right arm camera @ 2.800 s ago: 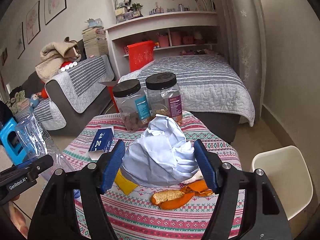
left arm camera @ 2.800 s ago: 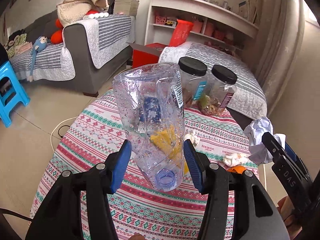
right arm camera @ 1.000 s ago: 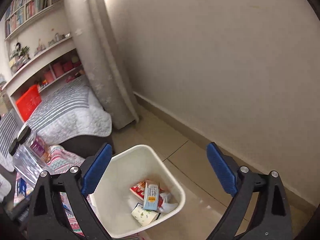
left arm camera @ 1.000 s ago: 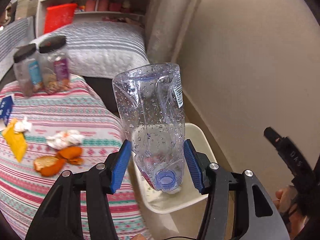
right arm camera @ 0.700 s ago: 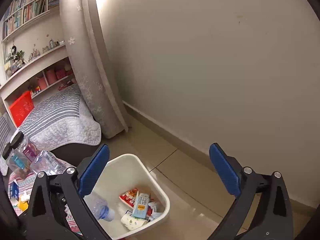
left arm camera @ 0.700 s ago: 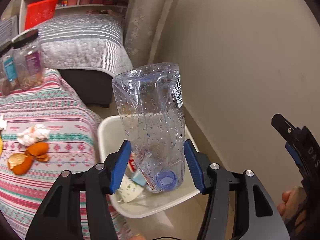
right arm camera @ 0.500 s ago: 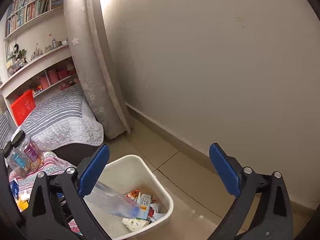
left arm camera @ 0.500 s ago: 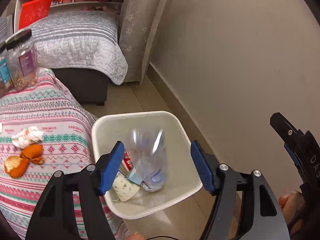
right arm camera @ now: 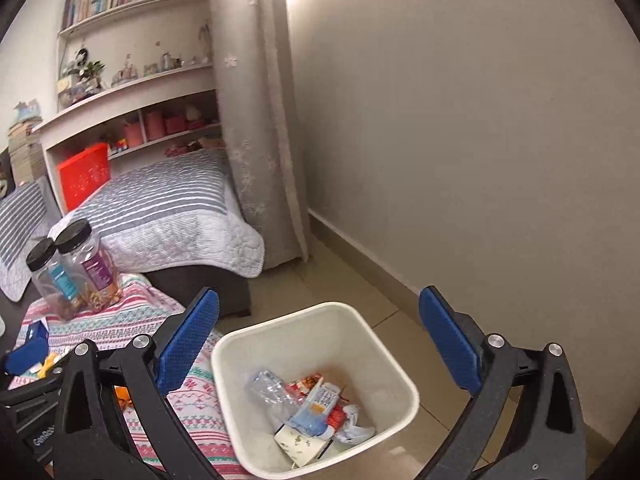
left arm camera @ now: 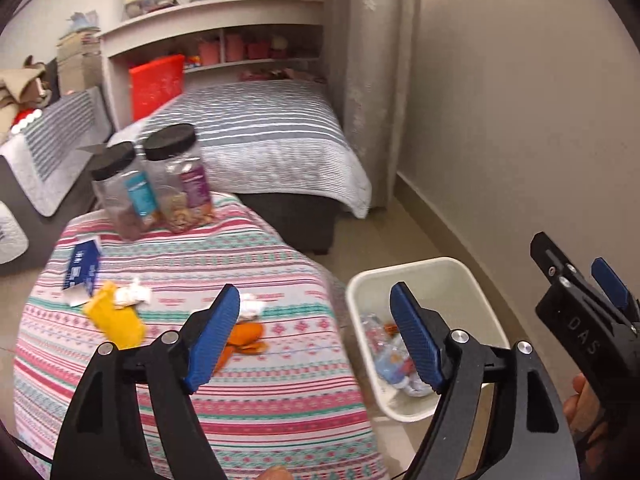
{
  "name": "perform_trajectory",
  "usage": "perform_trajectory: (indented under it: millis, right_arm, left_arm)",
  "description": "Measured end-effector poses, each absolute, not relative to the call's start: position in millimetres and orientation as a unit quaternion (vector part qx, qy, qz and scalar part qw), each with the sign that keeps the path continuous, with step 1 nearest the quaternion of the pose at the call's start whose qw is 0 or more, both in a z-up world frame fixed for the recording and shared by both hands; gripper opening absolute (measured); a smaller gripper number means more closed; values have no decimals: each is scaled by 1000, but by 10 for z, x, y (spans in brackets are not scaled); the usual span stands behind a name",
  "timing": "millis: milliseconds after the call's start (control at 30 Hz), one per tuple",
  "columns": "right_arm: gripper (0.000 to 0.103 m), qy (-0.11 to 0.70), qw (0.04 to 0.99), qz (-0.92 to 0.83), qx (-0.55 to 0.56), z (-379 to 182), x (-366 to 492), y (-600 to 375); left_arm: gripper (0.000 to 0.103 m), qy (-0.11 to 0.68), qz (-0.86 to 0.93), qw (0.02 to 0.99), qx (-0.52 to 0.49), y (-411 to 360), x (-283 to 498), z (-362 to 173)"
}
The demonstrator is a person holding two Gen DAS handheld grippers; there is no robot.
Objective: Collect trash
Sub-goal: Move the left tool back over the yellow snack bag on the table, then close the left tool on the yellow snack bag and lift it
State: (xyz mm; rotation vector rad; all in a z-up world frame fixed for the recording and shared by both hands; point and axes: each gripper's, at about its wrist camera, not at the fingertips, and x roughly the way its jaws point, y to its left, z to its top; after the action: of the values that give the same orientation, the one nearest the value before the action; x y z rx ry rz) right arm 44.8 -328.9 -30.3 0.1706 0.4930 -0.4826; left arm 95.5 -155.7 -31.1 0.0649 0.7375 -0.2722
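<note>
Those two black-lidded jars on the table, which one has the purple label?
The jar with the purple label is the one nearer the bed. The other jar, beside it, carries a teal label and darker contents.

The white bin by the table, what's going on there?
A person with a gripper in each hand is clearing trash into the white bin. The clear plastic bottle now lies inside it among cartons and wrappers. The left gripper, whose jaws have just been opening, is empty, and the right gripper is open and empty above the bin. Orange peel, tissues and a yellow wrapper remain on the table.
</note>
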Motion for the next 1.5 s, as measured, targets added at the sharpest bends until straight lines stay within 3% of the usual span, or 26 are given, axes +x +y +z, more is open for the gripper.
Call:
perform_trajectory:
  millis: [567, 900, 1067, 1433, 1500]
  right_arm:
    - [96, 277, 947, -159, 38, -423, 891, -2288]
    - [96, 319, 940, -119, 34, -616, 1129, -1952]
    - [96, 332, 936, -109, 34, -674, 1186, -1944]
    - [96, 381, 919, -93, 33, -900, 1361, -1953]
    - [96, 398, 913, -82, 34, -956, 1401, -1934]
  left_arm:
    - [76, 380, -21, 925, 7, -458, 1185, -446]
    - [76, 483, 59, 873, -26, 151, 1767, -1072]
    - [76, 535, 106, 834, -88, 512, 2114, -1492]
    - [77, 574, 137, 800, -109, 691, 2497, -2006]
    - [71, 573, 123, 806, -86, 641, 2473, -2003]
